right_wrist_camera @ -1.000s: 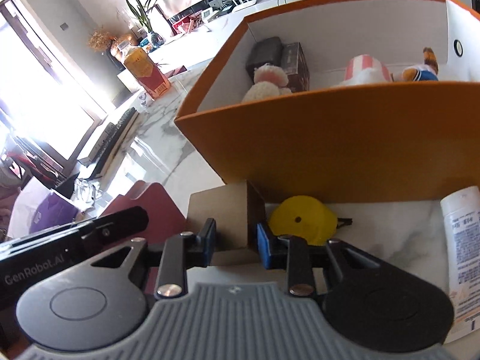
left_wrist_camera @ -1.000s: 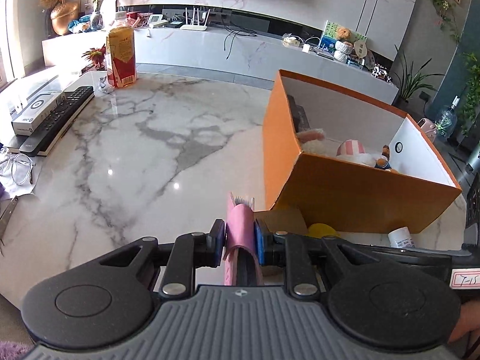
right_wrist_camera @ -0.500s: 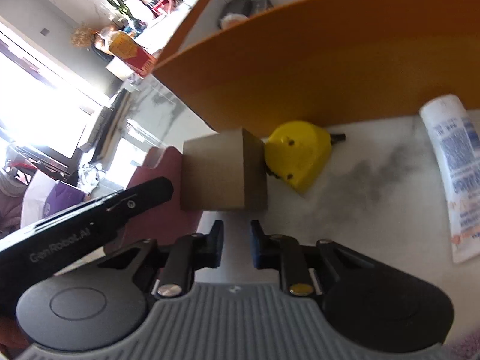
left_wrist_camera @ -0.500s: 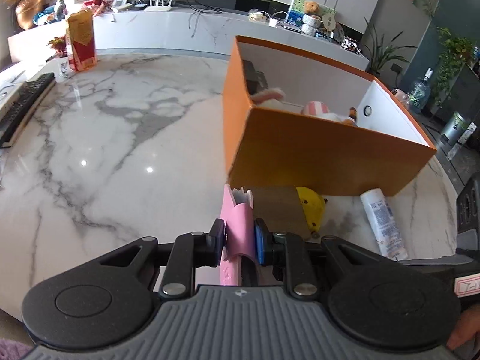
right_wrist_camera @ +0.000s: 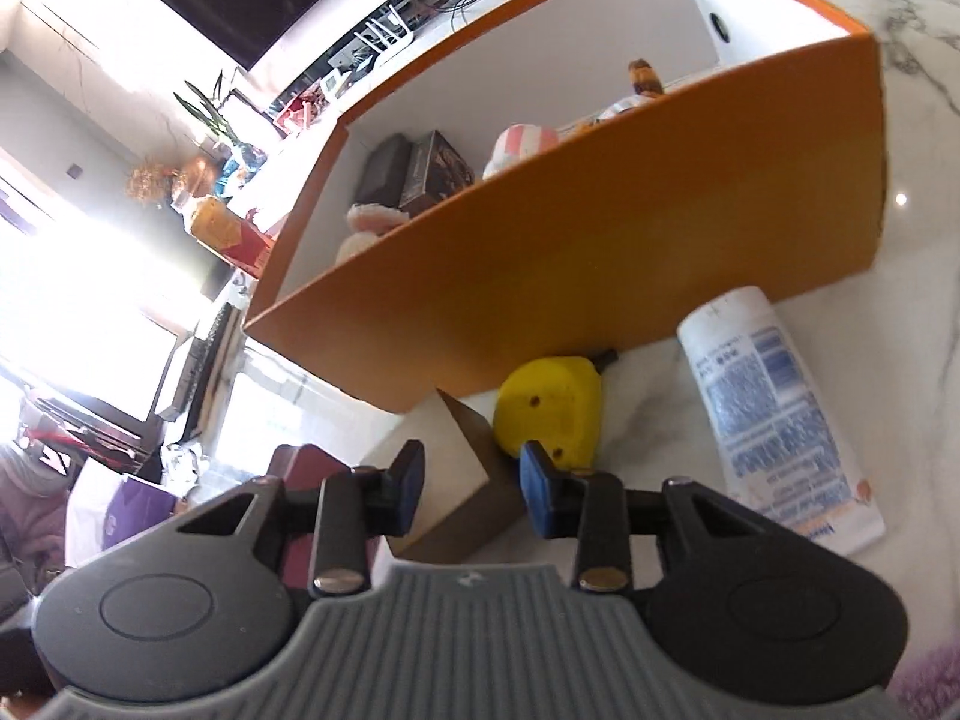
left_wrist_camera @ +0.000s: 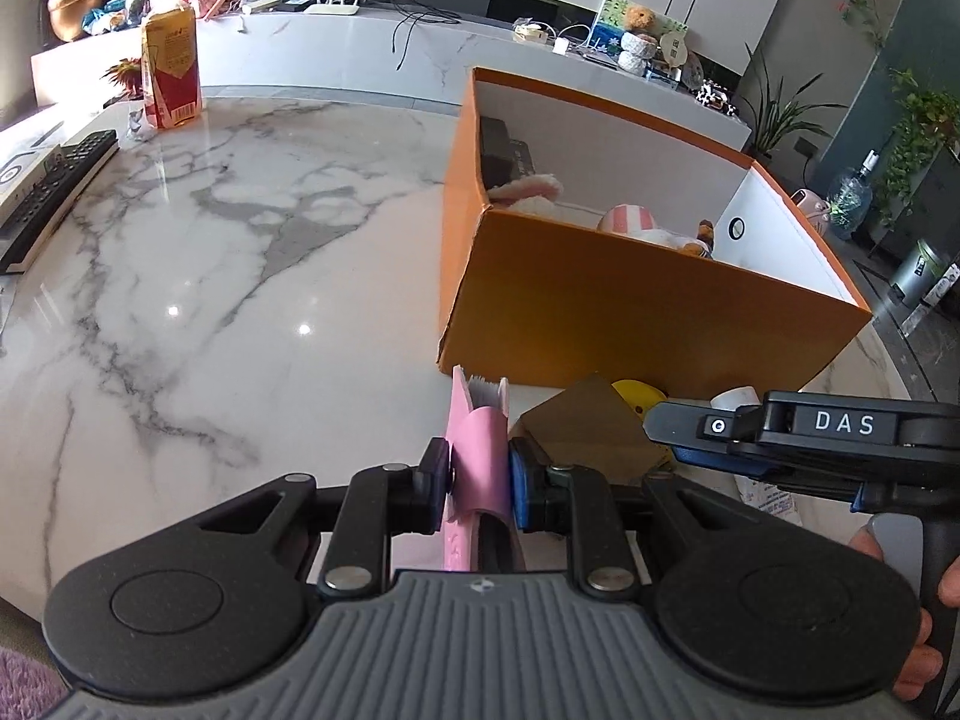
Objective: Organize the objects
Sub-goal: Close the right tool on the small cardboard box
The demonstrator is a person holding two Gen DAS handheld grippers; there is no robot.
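Observation:
My left gripper is shut on a flat pink case that stands upright between its pads, low over the marble table. Just right of it lies a small brown cardboard box, in front of the big orange box. My right gripper is rolled to one side and its jaws are opening. The brown box's corner sits between them, and the pads do not press on it. A yellow tape-measure-like thing and a white tube lie against the orange box's wall.
Plush toys and dark packets lie inside the orange box. A juice bottle stands at the table's far left, with remotes along the left edge. A person's hand holds the right gripper's handle.
The right gripper backed off the brown box with its jaws narrowed, then rolled and came forward with wider jaws around the box's corner. The left gripper kept hold of the pink case.

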